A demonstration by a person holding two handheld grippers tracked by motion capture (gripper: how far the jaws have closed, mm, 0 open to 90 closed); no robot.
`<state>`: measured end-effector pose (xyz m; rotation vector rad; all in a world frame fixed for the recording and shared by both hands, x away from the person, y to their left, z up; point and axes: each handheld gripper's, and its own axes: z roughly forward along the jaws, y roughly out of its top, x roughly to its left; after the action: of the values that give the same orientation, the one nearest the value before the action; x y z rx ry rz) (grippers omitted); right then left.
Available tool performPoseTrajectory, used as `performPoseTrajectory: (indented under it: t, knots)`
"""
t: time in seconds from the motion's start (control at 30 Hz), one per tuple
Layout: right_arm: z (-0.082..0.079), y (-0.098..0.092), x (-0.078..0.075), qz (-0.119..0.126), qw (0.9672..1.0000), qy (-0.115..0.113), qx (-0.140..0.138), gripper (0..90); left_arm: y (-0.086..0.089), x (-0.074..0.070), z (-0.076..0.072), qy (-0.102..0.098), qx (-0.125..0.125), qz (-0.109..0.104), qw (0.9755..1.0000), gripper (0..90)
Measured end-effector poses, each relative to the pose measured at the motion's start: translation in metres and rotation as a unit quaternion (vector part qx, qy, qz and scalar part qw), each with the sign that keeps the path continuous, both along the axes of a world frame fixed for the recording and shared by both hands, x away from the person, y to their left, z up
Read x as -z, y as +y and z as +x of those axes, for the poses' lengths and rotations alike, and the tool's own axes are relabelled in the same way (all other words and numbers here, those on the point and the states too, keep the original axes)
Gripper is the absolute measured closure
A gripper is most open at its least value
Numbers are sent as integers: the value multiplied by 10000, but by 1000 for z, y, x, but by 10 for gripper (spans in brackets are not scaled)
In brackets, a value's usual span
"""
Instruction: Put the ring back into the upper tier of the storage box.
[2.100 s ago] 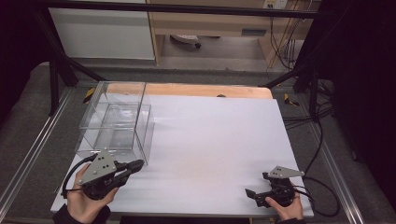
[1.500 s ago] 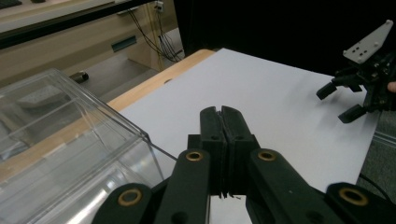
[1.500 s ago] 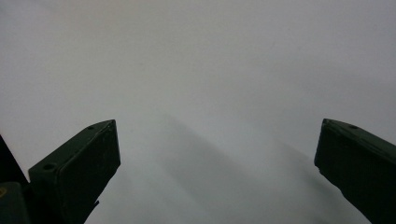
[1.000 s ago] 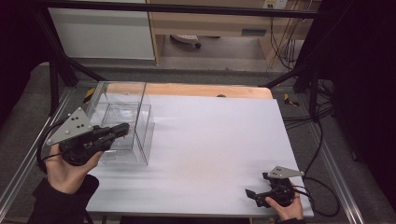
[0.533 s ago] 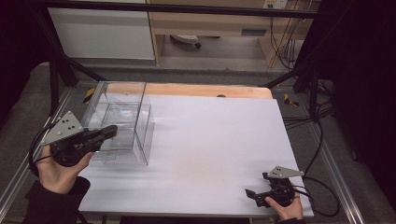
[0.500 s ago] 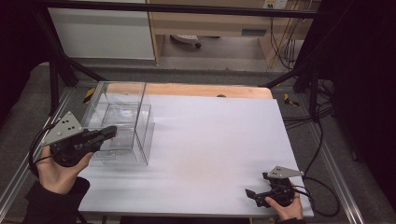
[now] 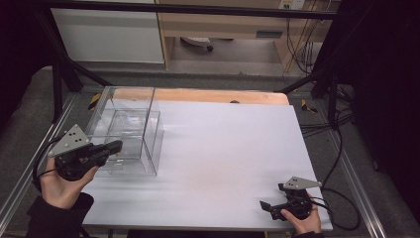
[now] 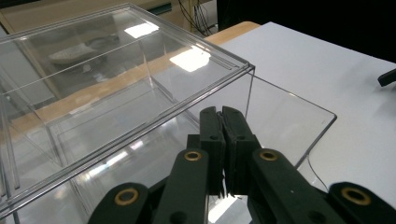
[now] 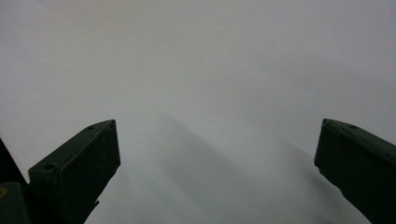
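A clear acrylic box [image 7: 130, 128] stands at the table's back left, with a lower clear wall [image 8: 285, 121] on its right side. My left gripper [image 7: 117, 145] is held in a hand at the box's near left side, its tips against the clear wall. In the left gripper view its jaws [image 8: 222, 112] are shut with nothing between them, just below the edge of the box's lid [image 8: 140, 70]. My right gripper [image 7: 268, 208] rests on the white table [image 7: 223, 148] at the front right corner. Its jaws [image 9: 218, 125] stand wide open over bare table.
A wooden strip [image 7: 218, 95] runs along the table's back edge. Black cables [image 7: 341, 134] hang off the right side, and metal frame rails [image 7: 29, 163] run along the left. The other gripper's tip [image 8: 387, 77] shows at the far right of the left gripper view.
The left hand has lifted its gripper from the table's front left to the box's left side, then lowered it a little toward the front. The right gripper has stayed put.
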<state>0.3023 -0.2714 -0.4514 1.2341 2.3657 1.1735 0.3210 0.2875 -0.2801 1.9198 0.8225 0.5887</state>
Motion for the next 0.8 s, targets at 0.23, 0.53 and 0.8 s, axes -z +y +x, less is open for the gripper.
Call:
performPoseTrajectory:
  t: [0.23, 0.53, 0.8]
  knots:
    - [0, 0, 0, 3, 10000, 2, 4, 7, 2, -7, -1, -85, -101, -56, 9999, 757]
    - [0, 0, 0, 12, 10000, -1, 0, 7, -7, -21, -8, -300, -59, -133, 9994, 602]
    - [0, 0, 0, 16, 10000, -3, -8, 7, -32, -30, -9, -383, 168, -67, 9991, 459]
